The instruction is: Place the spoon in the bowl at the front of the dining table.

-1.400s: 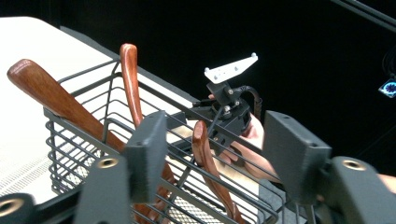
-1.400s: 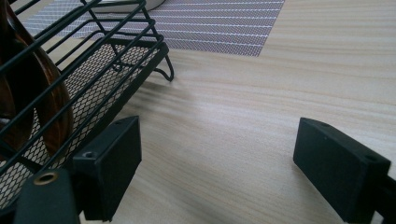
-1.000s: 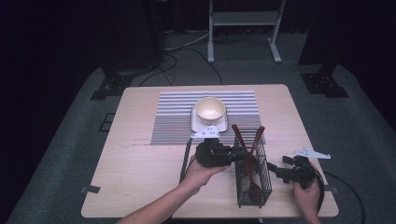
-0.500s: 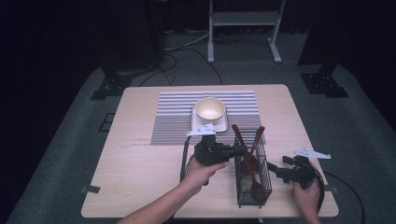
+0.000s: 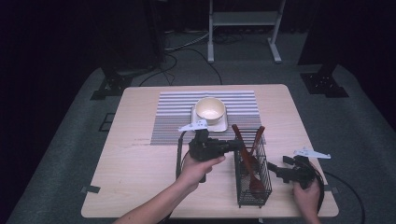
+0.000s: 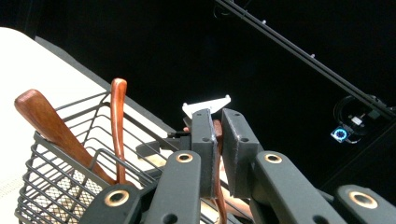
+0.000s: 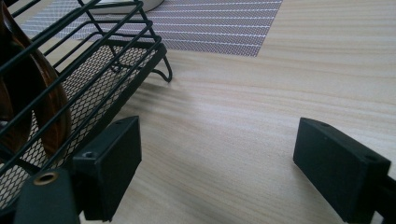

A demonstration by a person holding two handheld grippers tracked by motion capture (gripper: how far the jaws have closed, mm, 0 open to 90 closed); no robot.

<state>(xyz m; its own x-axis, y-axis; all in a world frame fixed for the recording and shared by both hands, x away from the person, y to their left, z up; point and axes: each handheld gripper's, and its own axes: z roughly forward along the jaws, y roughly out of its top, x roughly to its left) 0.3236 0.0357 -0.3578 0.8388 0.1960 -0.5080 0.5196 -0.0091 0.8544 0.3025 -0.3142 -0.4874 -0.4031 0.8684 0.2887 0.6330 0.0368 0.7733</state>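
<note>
Because it is lifting a utensil out, the left gripper [image 6: 219,135] clamps 1 wooden handle [image 6: 217,186] above the wire basket [image 5: 252,186]; the right gripper [image 7: 215,172] waits unclenched beside it.

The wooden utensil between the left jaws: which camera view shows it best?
The left gripper view: there the jaws of the left gripper close on the thin wooden handle. The high view shows the utensils small in the wire basket; the right gripper view shows dark spoon bowls behind mesh.

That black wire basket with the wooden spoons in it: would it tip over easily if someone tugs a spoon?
Probably yes. The black wire basket is open mesh, so likely light. The brown wooden spoons lean out above its rim, so a sideways pull from the left gripper, shut on one handle, could lever it over.
</note>
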